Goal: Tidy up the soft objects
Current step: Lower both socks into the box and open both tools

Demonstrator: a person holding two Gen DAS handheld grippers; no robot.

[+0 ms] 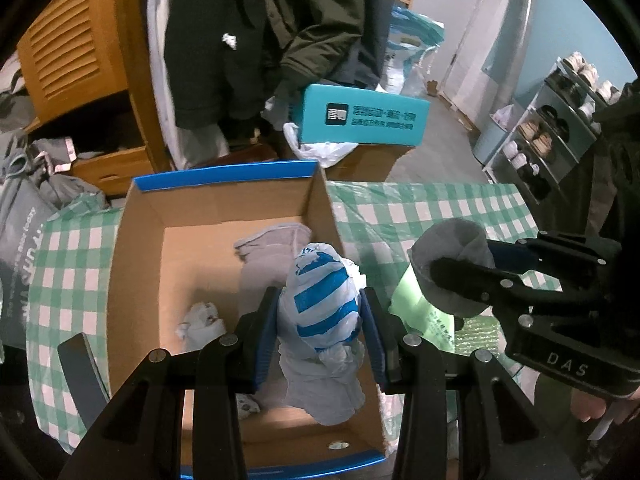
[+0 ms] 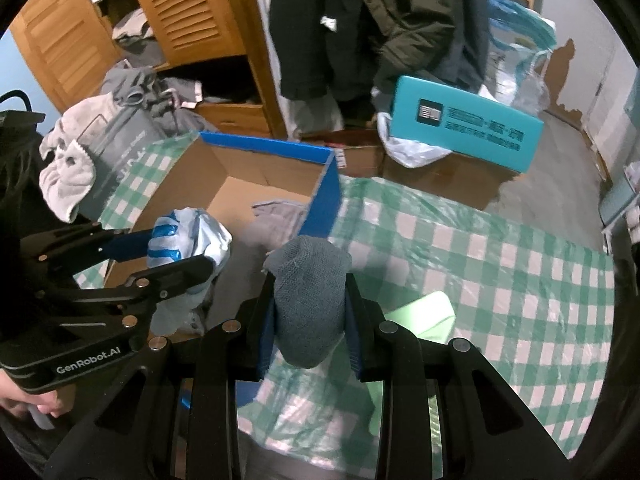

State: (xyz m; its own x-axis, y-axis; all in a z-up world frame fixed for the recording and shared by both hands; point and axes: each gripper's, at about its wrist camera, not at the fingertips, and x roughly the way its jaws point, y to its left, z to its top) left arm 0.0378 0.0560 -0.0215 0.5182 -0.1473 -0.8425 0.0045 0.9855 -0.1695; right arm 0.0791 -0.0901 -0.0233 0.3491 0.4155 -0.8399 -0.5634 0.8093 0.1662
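Your left tool [image 1: 320,324] is clamped on a knotted white plastic bag with blue stripes [image 1: 320,300], its blue pads pressing both flanks. You hold it over the open cardboard box [image 1: 140,240], probably so that it can drop inside with the other soft things rather than onto the cloth. Below it in the box lie a grey garment [image 1: 272,240] and a small crumpled white piece [image 1: 200,322], so the landing looks soft but uneven.

Your right tool [image 2: 310,316] is closed narrow on a grey knitted sock [image 2: 308,296], which bulges up between the jaws. It hangs over the worktop [image 2: 500,280], just outside the box's blue-edged right wall [image 2: 324,196]. As I judge it, that wall is what the sock must clear before it can join the rest.

The two tools sit close together, so watch that they do not foul each other over the box. A pale green packet [image 2: 432,312] lies on the checked cloth beneath the right tool; it looks flat and out of the way.

Beyond the worktop stand a teal box [image 1: 364,120], hanging dark coats [image 1: 320,20] and a wooden louvred cabinet [image 2: 192,4], all well apart from the work.
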